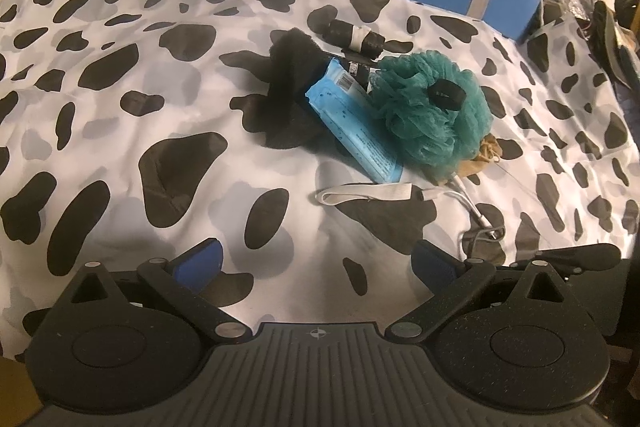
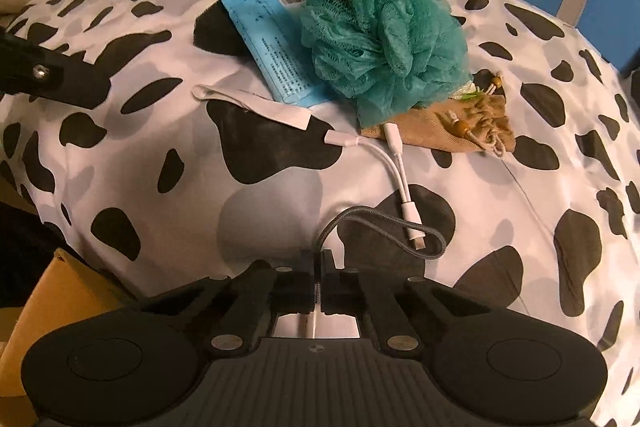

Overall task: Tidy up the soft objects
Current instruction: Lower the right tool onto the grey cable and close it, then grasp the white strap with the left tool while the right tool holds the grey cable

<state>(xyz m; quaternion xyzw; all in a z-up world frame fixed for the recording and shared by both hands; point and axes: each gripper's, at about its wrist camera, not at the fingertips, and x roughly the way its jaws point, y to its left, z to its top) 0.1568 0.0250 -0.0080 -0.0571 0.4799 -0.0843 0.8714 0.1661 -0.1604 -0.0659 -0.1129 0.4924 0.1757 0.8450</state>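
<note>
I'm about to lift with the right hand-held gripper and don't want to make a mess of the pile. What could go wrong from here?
1. The right hand-held gripper is shut on the grey braided cable, whose loop lies across the white adapter cable; lifting may drag that along.
2. The adapter's far plug touches the tan pouch under the teal loofah, so a tug could disturb both.

barcode and illegible print on blue packet (image 2: pixel 276 39)

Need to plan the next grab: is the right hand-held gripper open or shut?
Shut. In the right wrist view the right hand-held gripper has its fingers closed on the grey braided cable, which loops out onto the bedspread.
</note>
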